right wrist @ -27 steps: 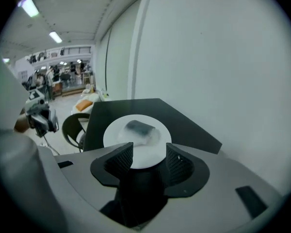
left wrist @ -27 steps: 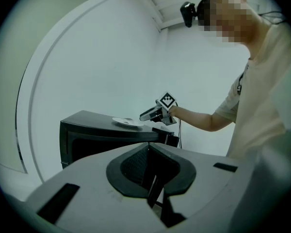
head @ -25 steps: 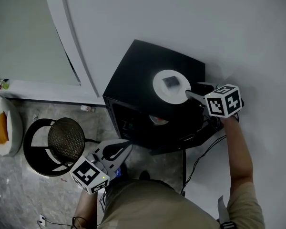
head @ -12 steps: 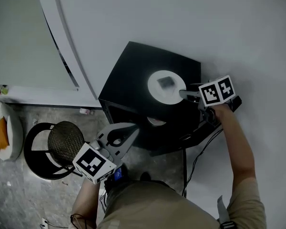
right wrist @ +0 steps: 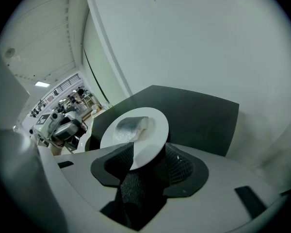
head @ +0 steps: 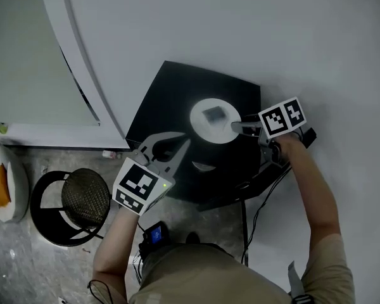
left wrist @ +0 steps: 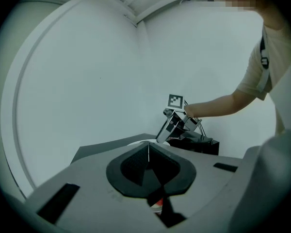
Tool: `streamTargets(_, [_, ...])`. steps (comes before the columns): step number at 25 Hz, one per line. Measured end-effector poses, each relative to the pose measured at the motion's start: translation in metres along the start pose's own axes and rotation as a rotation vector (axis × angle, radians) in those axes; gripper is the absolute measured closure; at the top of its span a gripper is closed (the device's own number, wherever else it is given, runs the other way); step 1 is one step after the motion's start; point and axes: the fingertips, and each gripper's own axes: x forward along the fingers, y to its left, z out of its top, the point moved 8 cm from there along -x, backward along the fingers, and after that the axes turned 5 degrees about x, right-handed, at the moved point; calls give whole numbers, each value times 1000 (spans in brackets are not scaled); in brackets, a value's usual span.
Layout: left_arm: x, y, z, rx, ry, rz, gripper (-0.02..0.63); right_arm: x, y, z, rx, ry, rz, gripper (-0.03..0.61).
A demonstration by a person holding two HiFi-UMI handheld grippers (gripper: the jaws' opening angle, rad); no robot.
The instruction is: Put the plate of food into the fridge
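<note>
A white plate (head: pixel 214 118) with a grey piece of food (head: pixel 213 114) is over the top of a small black fridge (head: pixel 171 97). My right gripper (head: pixel 235 126) comes in from the right and is shut on the plate's near rim. In the right gripper view the plate (right wrist: pixel 136 132) and the food (right wrist: pixel 131 126) sit just beyond the closed jaws. My left gripper (head: pixel 177 148) hovers at the fridge's front left edge, shut, with nothing in it. The left gripper view shows its pads (left wrist: pixel 136 163) pressed together, with the right gripper (left wrist: pixel 167 130) beyond. I cannot tell whether the fridge door is open.
A round black stool (head: pixel 85 198) with a woven seat stands on the floor left of the fridge. A white wall and a door frame (head: pixel 82 75) lie behind. Cables (head: pixel 266 201) hang at the fridge's right. A white thing (head: pixel 202 166) shows at the fridge's front.
My left gripper has risen from beside the stool and moved right, to the fridge's front left edge. The right gripper has kept its hold on the plate.
</note>
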Motion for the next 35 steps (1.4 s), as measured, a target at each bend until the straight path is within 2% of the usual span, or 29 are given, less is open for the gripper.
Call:
streamTargets(6, [17,15,5,37,48,24,603,-3,-1,0,10,-11,16,367])
streamTargets(10, [24,19,5,37,65,8,603,-4,0,-1,-7,0,-4,403])
streamTargets(15, [26,22,1,29,82,-6,603,-2,10,-3,-16,24,48,422])
streamTargets(30, [30,29,-4,67,158,-5,603,-1,22,-9,-71,53,67,425])
streamTargets(35, [16,18,-3,23,149,-11,603,0,28,-10,-90,82,92,425])
